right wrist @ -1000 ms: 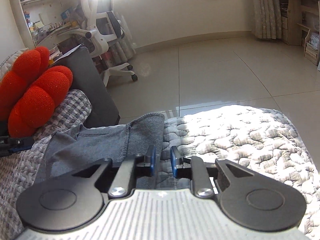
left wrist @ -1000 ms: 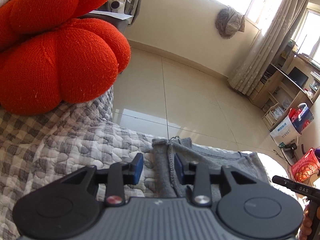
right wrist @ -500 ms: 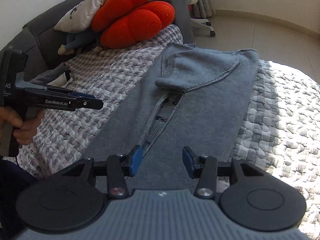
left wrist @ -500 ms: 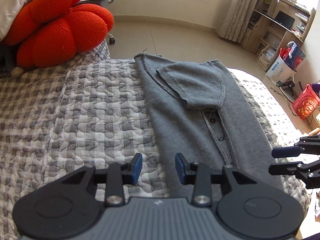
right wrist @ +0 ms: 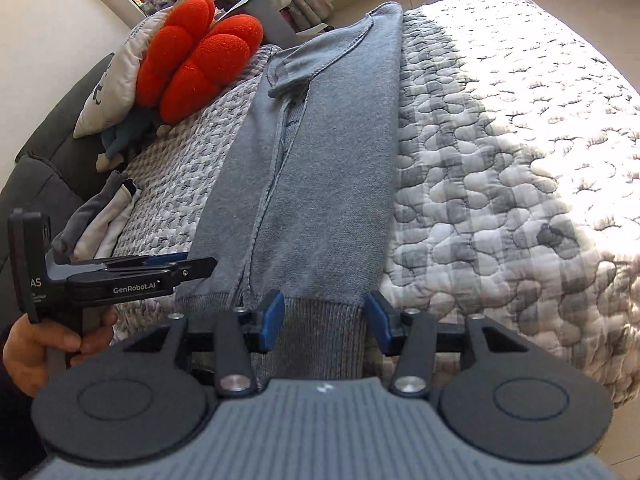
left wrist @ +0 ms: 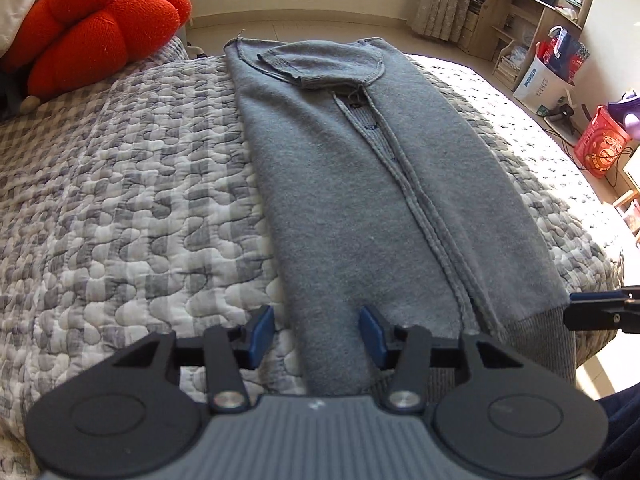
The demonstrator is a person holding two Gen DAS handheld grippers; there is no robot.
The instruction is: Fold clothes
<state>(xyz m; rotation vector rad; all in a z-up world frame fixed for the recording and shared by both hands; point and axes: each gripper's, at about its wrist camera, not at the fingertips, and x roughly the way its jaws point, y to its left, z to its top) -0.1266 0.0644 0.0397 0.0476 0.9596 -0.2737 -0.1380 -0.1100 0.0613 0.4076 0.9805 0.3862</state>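
A grey knit sweater (left wrist: 360, 184) lies folded into a long narrow strip on the quilted bedspread (left wrist: 120, 184), collar end far, ribbed hem near me. It also shows in the right wrist view (right wrist: 320, 184). My left gripper (left wrist: 316, 334) is open and empty, its jaws spread over the near left corner of the sweater. My right gripper (right wrist: 324, 320) is open and empty over the ribbed hem (right wrist: 320, 332). The left gripper (right wrist: 200, 266) shows from the side in the right wrist view.
An orange knitted cushion (left wrist: 92, 24) and a white pillow (right wrist: 112, 84) lie at the bed's far left, with a small pile of clothes (right wrist: 100, 220) beside the sofa back. Past the bed are the tiled floor, shelves (left wrist: 520, 12) and a red basket (left wrist: 600, 144).
Both grippers have pulled back from the collar end to the hem end of the sweater and opened wider. The sweater lies flat and has not moved in the last half second.
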